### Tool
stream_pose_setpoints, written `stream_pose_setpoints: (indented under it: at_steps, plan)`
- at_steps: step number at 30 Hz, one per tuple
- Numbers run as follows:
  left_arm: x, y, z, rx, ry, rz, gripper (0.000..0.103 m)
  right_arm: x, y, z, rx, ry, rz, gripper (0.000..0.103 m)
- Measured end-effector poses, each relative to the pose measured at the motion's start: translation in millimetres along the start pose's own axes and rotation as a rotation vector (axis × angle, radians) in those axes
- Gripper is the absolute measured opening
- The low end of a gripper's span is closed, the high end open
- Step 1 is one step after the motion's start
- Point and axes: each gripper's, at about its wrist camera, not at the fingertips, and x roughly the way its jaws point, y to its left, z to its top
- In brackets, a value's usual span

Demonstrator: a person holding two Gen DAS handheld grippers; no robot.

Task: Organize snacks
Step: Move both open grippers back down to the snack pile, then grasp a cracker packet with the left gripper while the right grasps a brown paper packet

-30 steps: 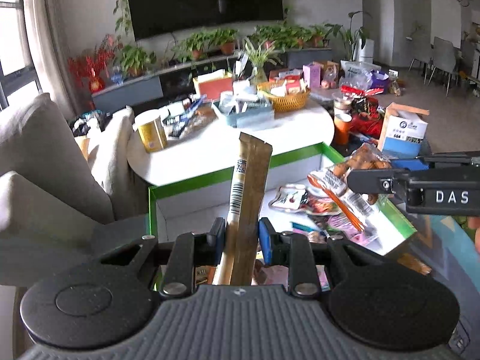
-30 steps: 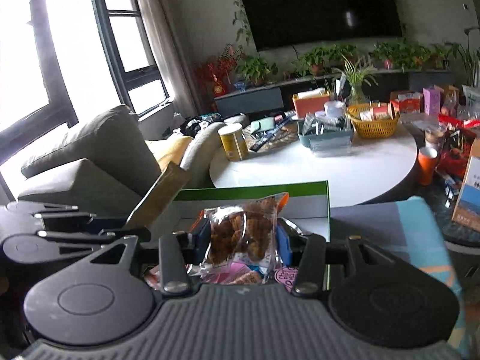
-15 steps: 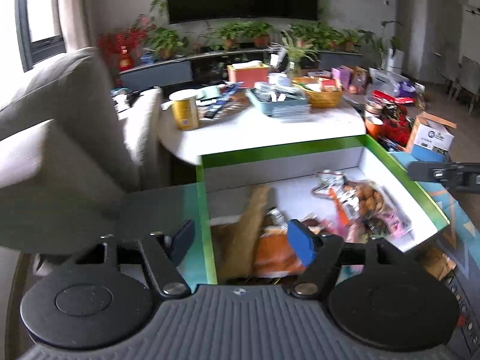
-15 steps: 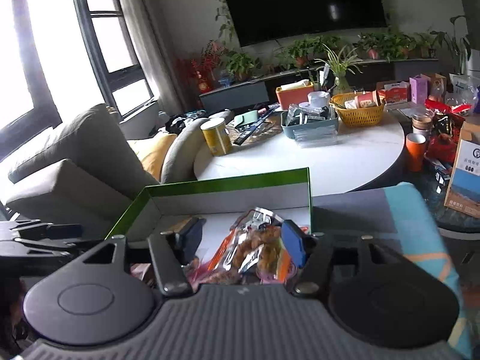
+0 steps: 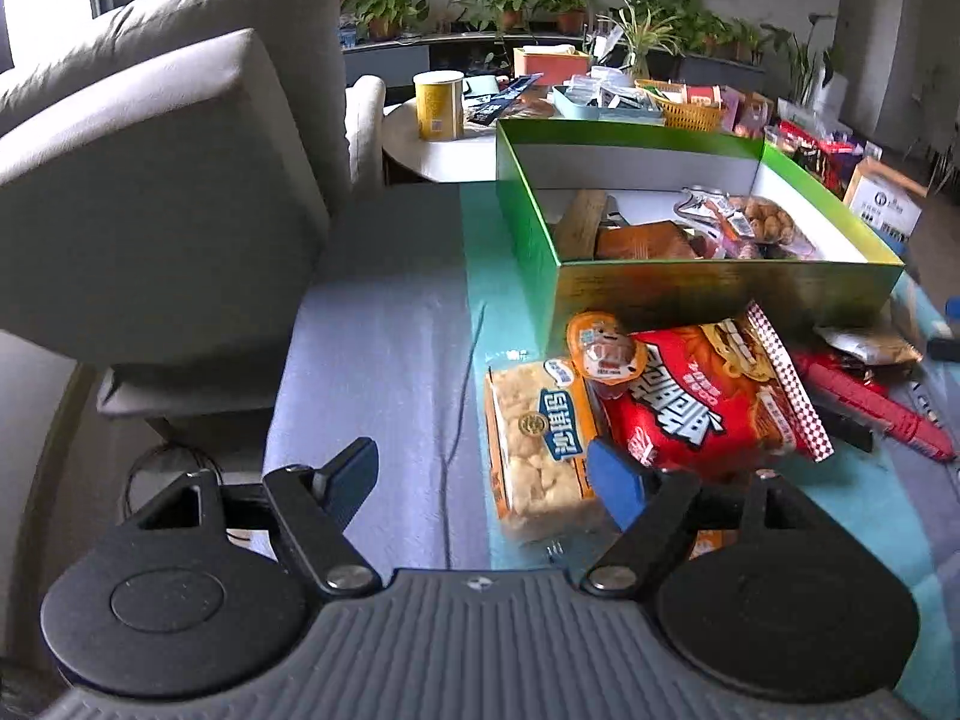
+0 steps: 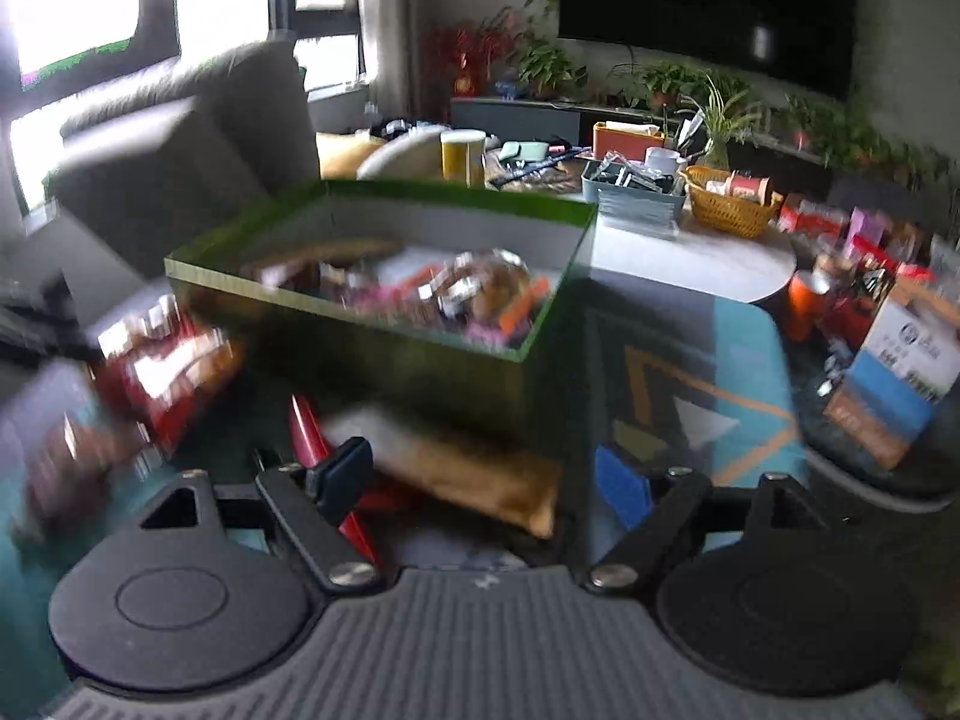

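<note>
A green box [image 5: 540,240] holds several snack packs, among them a brown stick pack [image 5: 579,222] and a clear bag of nuts [image 5: 765,219]. My left gripper [image 5: 486,477] is open and empty, low over the mat. An orange cracker pack [image 5: 540,438], a red noodle bag [image 5: 708,396] and a small jelly cup [image 5: 603,348] lie in front of the box. In the blurred right wrist view, my right gripper [image 6: 483,480] is open and empty over a tan snack pack [image 6: 456,462] and a red stick pack [image 6: 312,426], before the green box [image 6: 420,360].
A grey sofa [image 5: 162,168] stands at the left. A white round table [image 5: 444,147] with a yellow can [image 5: 439,105], trays and a basket stands behind the box. Cardboard cartons [image 6: 894,372] sit at the right. A red stick pack [image 5: 870,402] lies right of the noodle bag.
Both grippers opened and let their packs go into the green box, then pulled back and down to the loose snacks in front of it. The right view is blurred by motion.
</note>
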Motion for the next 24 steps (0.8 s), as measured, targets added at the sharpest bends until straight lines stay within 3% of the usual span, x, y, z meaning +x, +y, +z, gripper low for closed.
stream_pose_setpoints:
  at_steps: [6, 9, 17, 19, 21, 24]
  plan:
    - [-3.6, -5.5, 2.2, 0.019, -0.006, -0.036, 0.074, 9.4, 8.5, -10.3, -0.15, -0.002, -0.083, 0.045]
    - [5.8, -12.2, 2.5, 0.05, 0.025, 0.01, 0.075, 21.1, 9.1, -9.8, -0.185, 0.019, -0.098, 0.045]
    - [37.3, 0.7, 1.2, -0.032, 0.085, -0.009, 0.076, 50.7, 14.5, -8.6, -0.249, 0.018, -0.082, 0.045]
    - [41.9, 4.3, 0.1, -0.048, 0.063, -0.021, 0.069, 58.0, 14.9, -5.4, -0.248, 0.041, -0.046, 0.044]
    - [40.0, 10.3, 0.7, -0.081, 0.041, -0.048, 0.04, 57.0, 15.5, -4.6, -0.251, 0.048, -0.051, 0.043]
    - [30.6, 18.6, 1.4, -0.114, 0.023, -0.063, 0.039, 43.9, 9.0, -8.3, -0.221, 0.031, -0.018, 0.029]
